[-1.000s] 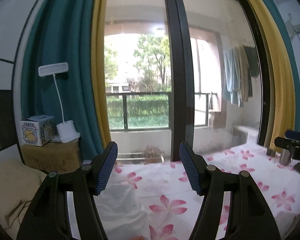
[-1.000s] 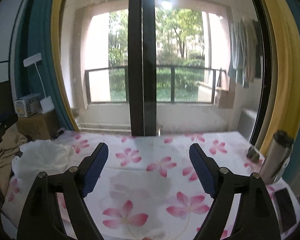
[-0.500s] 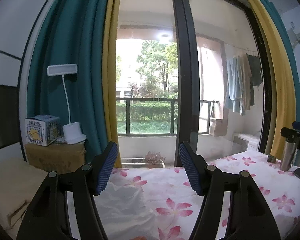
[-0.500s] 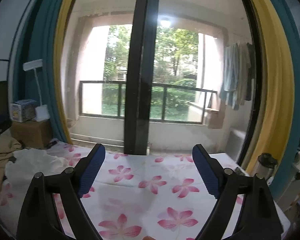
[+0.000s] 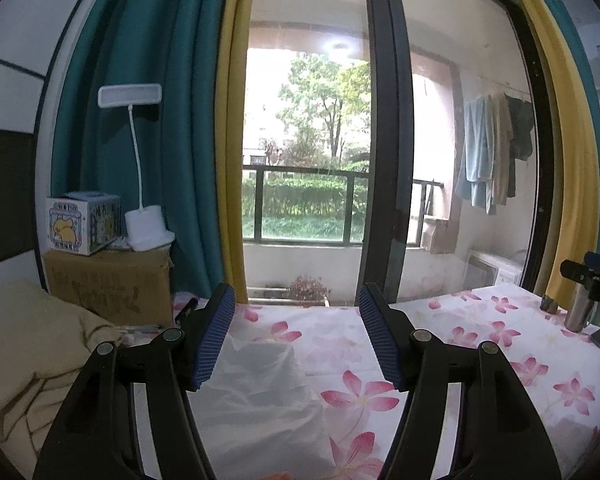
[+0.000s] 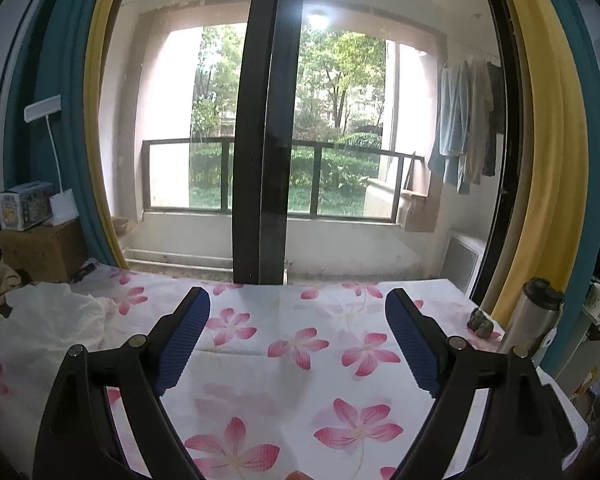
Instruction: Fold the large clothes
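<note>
Left gripper (image 5: 296,340): up over the bed, fingers (image 5: 216,336) spread wide, nothing between them, pointing at the window.
Right gripper (image 6: 298,344): also above the bed, fingers (image 6: 184,340) spread wide and empty, well apart from the cloth.
Garment (image 6: 48,328): white, crumpled in a heap at the left side of the bed in the right wrist view; in the left wrist view it lies just below and between the left fingers, no contact visible.
Bed (image 6: 300,364): covered by a white sheet with pink flowers, mostly flat, one crease running across it.
Blanket (image 5: 24,356): tan, bunched at the bed's left end, just beside the garment.
Carton (image 5: 112,284): brown cardboard, flaps shut, contents hidden; it stands at the bed's far left corner against the teal curtain.
Box (image 5: 82,222): small printed one with a yellow cartoon figure, sitting on the carton, closed, inside not visible.
Lamp (image 5: 148,228): white, its base on the carton touching the box, thin neck rising to a flat head.
Flask (image 6: 528,316): steel with a dark lid on, upright at the bed's right edge by the yellow curtain; what it holds cannot be told.
Dark lump (image 6: 480,322): small, on the sheet just left of the flask; too blurred to name.
Mug (image 6: 596,300): white, on a surface beyond the flask, contents out of sight.
</note>
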